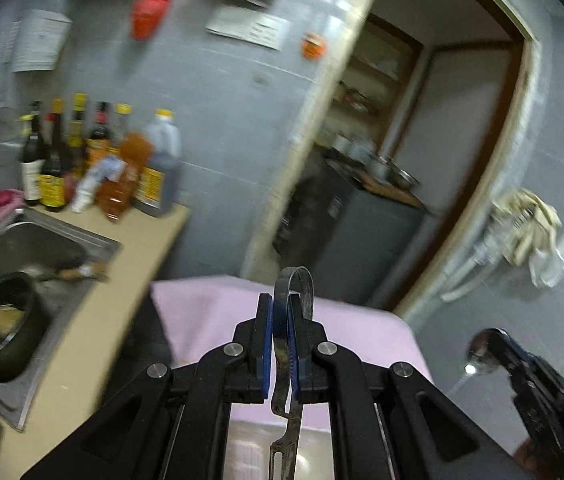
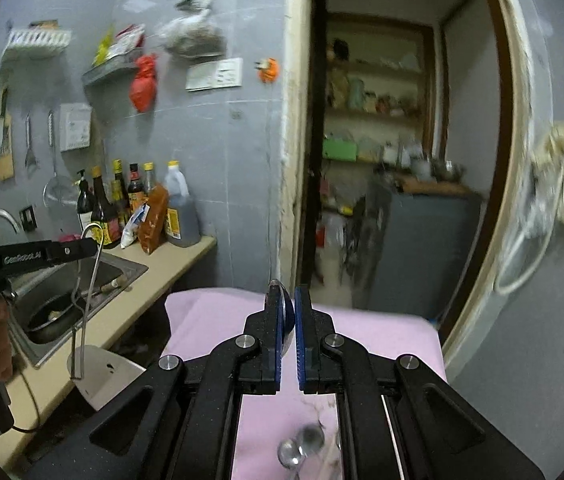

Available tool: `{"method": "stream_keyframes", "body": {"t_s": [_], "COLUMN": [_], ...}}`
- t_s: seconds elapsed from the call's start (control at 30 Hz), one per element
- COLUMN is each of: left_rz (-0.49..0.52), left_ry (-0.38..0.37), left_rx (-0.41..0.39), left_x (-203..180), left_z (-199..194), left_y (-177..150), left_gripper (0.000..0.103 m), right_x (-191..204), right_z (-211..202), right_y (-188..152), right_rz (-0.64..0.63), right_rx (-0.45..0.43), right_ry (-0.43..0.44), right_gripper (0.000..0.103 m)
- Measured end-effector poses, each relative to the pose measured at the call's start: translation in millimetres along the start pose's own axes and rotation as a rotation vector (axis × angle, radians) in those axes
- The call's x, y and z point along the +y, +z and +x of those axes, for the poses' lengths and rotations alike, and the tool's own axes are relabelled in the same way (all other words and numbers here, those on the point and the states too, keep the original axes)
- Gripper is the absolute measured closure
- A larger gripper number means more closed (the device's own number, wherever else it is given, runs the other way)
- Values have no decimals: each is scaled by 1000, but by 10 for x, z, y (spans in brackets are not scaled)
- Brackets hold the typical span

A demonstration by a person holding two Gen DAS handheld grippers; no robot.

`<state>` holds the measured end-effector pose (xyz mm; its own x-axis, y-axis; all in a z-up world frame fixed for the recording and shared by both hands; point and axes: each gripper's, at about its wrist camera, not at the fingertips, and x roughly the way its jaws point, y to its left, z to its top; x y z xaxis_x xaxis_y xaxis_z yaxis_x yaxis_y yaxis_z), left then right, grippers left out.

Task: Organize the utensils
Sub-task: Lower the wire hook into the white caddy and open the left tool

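My left gripper (image 1: 281, 336) is shut on the hooked wire handle of a metal spatula (image 1: 287, 360). In the right wrist view the same gripper (image 2: 78, 250) holds that spatula (image 2: 100, 372) hanging down, blade low, beside the counter. My right gripper (image 2: 288, 320) is shut on a metal spoon (image 2: 285, 308), bowl pinched between the blue pads. In the left wrist view it (image 1: 494, 354) shows at the lower right with the shiny spoon bowl (image 1: 482, 354). Both are held above a pink cloth (image 2: 362, 332). More spoons (image 2: 300, 446) lie on the cloth below.
A steel sink (image 1: 30, 240) with a black pot (image 1: 0, 328) sits in the beige counter (image 1: 114, 300) at left. Sauce bottles (image 1: 98, 160) stand against the grey wall. A doorway (image 2: 382, 160) opens ahead; a rag (image 1: 526, 228) hangs at right.
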<state>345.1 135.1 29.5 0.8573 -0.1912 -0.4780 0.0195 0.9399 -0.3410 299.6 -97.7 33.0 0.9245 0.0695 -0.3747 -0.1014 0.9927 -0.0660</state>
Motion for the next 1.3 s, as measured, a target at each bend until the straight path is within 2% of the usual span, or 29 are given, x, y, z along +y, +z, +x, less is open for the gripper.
{"method": "stream_keyframes", "body": {"t_s": [0.17, 0.33, 0.53, 0.83, 1.0, 1.1, 1.17, 1.3], "left_rz": [-51, -43, -38, 12, 41, 47, 33, 15], "left_ry": [44, 60, 40, 37, 57, 73, 68, 69], "left_rx": [-52, -84, -110, -65, -9, 25, 33, 28], "left_x": [394, 519, 527, 446, 429, 436, 459, 466], "left_z": [150, 298, 348, 333, 268, 219, 159, 25], "left_y": [-72, -245, -494, -728, -798, -823, -836, -858], "left_gripper": [96, 96, 96, 96, 95, 82, 59, 55], "right_x": [381, 536, 654, 750, 702, 637, 587, 485], "right_z": [70, 154, 226, 291, 278, 247, 239, 191], "right_y": [-30, -181, -397, -667, -749, -772, -770, -766], "right_rz": [-102, -127, -139, -128, -89, -54, -23, 28], "right_rx": [-12, 5, 14, 80, 116, 124, 129, 131], "right_ry": [-50, -68, -31, 74, 129, 155, 166, 185], "right_gripper": [98, 98, 98, 98, 94, 93, 93, 93]}}
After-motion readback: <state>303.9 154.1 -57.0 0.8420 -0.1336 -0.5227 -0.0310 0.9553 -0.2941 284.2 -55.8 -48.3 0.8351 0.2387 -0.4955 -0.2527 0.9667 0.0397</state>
